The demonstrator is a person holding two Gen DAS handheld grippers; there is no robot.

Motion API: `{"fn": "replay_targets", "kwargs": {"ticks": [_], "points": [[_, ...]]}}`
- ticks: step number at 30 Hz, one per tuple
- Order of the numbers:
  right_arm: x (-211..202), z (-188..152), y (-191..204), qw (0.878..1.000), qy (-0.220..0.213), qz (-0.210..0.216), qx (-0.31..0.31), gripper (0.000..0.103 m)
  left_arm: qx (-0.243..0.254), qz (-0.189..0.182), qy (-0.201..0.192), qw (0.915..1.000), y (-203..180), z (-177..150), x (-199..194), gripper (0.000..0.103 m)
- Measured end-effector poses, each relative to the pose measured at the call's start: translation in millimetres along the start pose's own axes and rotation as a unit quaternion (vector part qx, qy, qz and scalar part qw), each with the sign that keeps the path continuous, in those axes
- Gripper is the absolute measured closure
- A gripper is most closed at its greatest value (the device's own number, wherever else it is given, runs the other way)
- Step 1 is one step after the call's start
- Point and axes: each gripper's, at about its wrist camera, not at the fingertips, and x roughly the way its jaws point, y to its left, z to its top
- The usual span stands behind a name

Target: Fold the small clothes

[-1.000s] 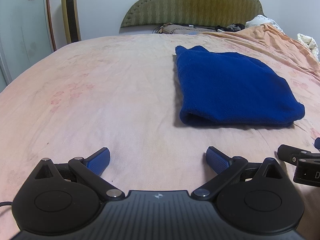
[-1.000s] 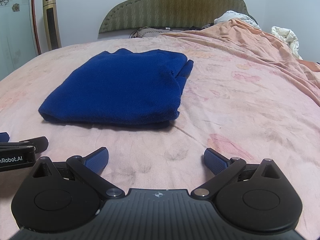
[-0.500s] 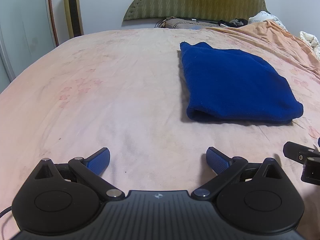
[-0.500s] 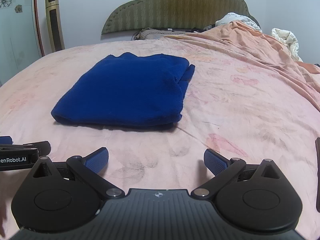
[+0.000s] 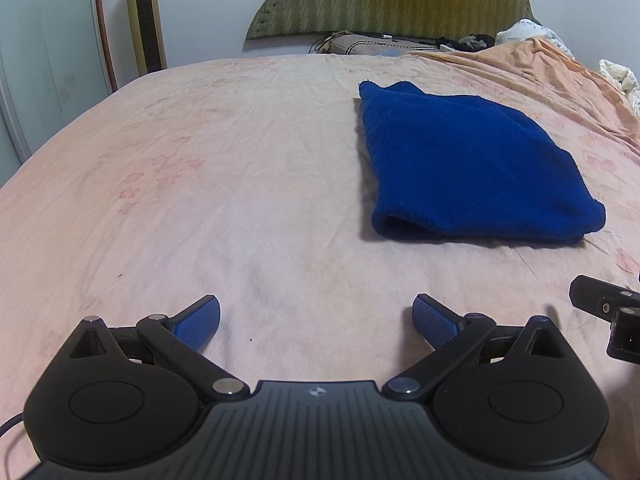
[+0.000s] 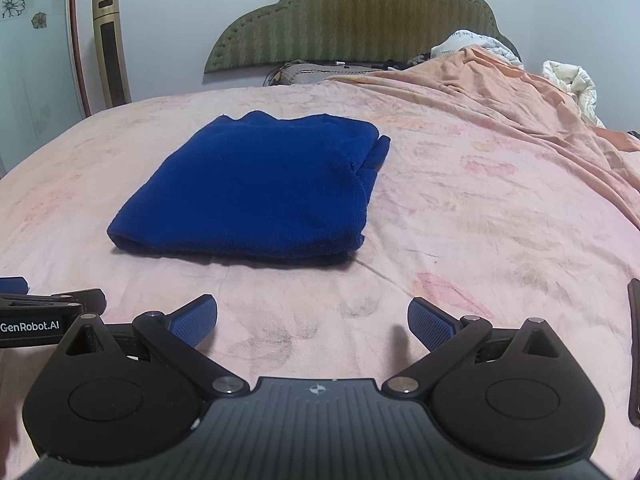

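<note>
A blue knitted garment (image 5: 472, 164) lies folded into a flat rectangle on the pink bedsheet (image 5: 224, 184), ahead and to the right in the left wrist view. In the right wrist view the same garment (image 6: 256, 188) lies ahead and slightly left. My left gripper (image 5: 316, 322) is open, low over bare sheet, well short of the garment. The right gripper (image 6: 312, 324) is open too, holding nothing, a short way in front of the garment's near edge. Each gripper's side shows at the edge of the other's view.
A green padded headboard (image 6: 352, 20) stands at the far end with pillows and cables below it. An orange blanket (image 6: 520, 112) is bunched along the right side. A gold tower fan (image 5: 145, 16) stands by the wall on the left. A dark object (image 6: 634, 352) lies at the right edge.
Both grippers have drawn back and risen a little, so the folded garment sits farther away in both views. It has not moved on the sheet. Both grippers stayed open.
</note>
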Motion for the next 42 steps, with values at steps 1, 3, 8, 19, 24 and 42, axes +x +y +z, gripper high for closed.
{"fn": "replay_targets", "kwargs": {"ticks": [1, 3, 8, 19, 24, 42], "points": [[0.2, 0.3, -0.5, 1.000, 0.000, 0.000, 0.000, 0.000, 0.000, 0.000, 0.000, 1.0000, 0.0, 0.0, 0.0, 0.000], [0.4, 0.3, -0.5, 1.000, 0.000, 0.000, 0.000, 0.000, 0.000, 0.000, 0.000, 1.0000, -0.1, -0.2, -0.2, 0.000], [0.7, -0.2, -1.8, 1.000, 0.003, 0.002, 0.002, 0.000, 0.000, 0.001, 0.000, 1.0000, -0.1, 0.0, -0.1, 0.000], [0.7, 0.0, -1.6, 1.000, 0.003, 0.003, 0.002, 0.000, 0.006, 0.004, -0.002, 1.0000, -0.7, -0.5, -1.8, 0.000], [0.8, 0.0, -1.6, 1.000, 0.003, 0.003, 0.002, 0.000, 0.006, 0.002, -0.002, 1.0000, -0.8, 0.2, -2.6, 0.000], [-3.2, 2.1, 1.2, 1.000, 0.000, 0.009, 0.001, 0.000, 0.005, -0.004, 0.004, 1.0000, 1.3, 0.6, -0.3, 0.000]]}}
